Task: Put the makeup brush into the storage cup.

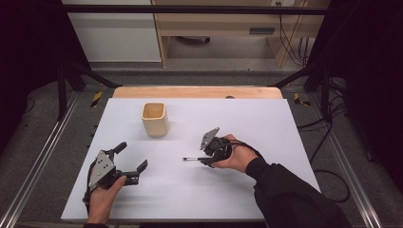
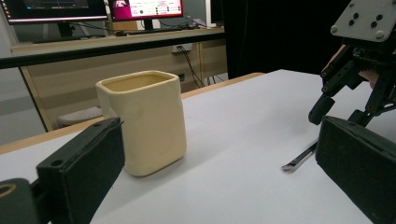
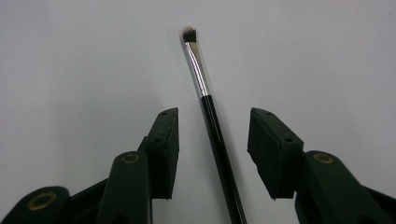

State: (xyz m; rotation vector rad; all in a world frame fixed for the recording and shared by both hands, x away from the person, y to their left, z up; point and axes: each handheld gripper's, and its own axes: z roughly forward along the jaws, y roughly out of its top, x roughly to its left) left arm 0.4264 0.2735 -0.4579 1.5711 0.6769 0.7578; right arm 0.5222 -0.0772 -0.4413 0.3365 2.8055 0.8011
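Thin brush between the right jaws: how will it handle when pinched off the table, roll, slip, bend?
The brush has a thin, round, glossy handle lying flat, so it may roll or slip as the right gripper pinches. It looks stiff and light. The bristle tip is probably the only soft part.

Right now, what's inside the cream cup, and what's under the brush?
The cup looks empty as far as its pale inner walls show; its bottom is hidden by the rim. The brush lies flat on the white table, between the right gripper's open jaws.
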